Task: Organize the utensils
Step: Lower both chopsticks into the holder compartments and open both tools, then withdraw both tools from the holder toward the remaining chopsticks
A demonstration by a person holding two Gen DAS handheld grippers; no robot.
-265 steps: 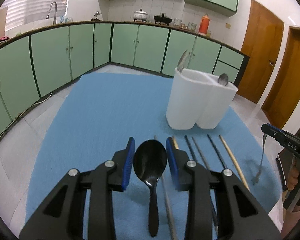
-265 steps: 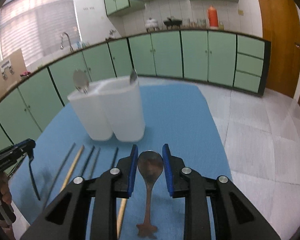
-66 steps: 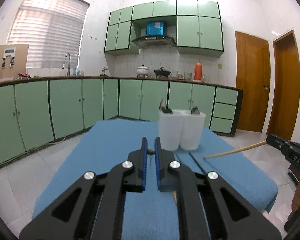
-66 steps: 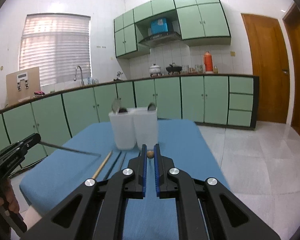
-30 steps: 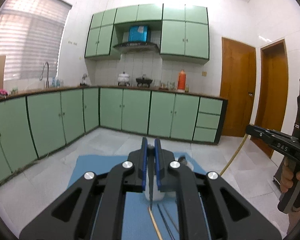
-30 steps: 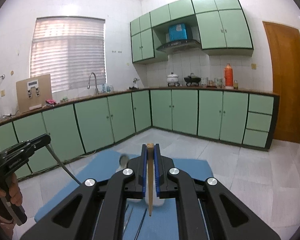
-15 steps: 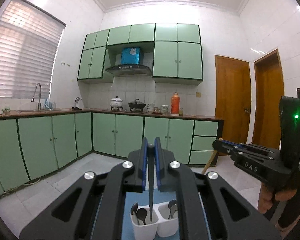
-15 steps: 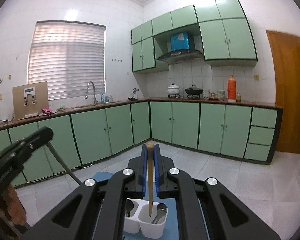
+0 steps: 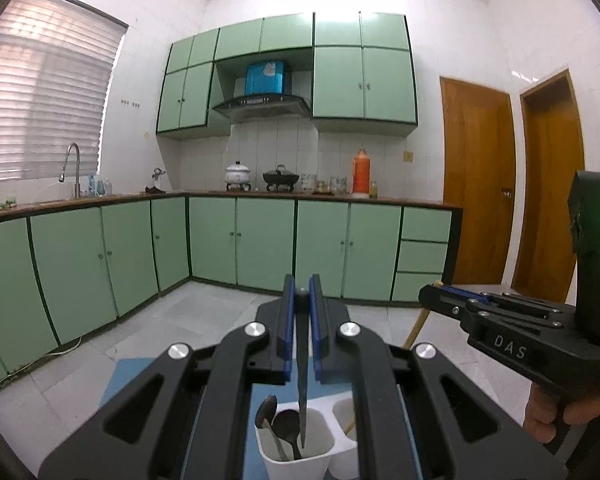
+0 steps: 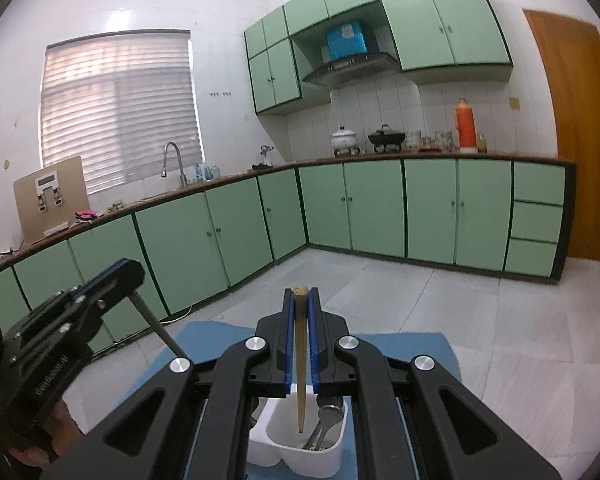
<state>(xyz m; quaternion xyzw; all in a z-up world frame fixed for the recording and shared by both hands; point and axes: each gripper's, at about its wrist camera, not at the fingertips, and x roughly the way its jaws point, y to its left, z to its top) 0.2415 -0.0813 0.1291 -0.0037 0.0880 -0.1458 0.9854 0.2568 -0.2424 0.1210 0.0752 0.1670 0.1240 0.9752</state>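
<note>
My left gripper (image 9: 301, 300) is shut on a dark chopstick (image 9: 302, 380) that hangs point down, its tip inside the left compartment of the white utensil holder (image 9: 296, 458), beside two dark spoons (image 9: 286, 426). My right gripper (image 10: 301, 300) is shut on a wooden chopstick (image 10: 300, 368) that hangs point down, its tip just inside the holder's right compartment (image 10: 320, 456), next to a metal spoon (image 10: 329, 414). The right gripper also shows in the left wrist view (image 9: 500, 328), and the left gripper in the right wrist view (image 10: 72, 312).
The holder stands on a blue mat (image 10: 412, 346) far below both grippers. Green kitchen cabinets (image 9: 260, 244) line the walls, with white tiled floor (image 10: 460, 304) around the table. Wooden doors (image 9: 476, 184) are on the right.
Both grippers have risen slightly higher over the holder, and each chopstick tip now reaches down into its compartment. Earlier, the grippers picked the chopsticks off the mat and lifted them.
</note>
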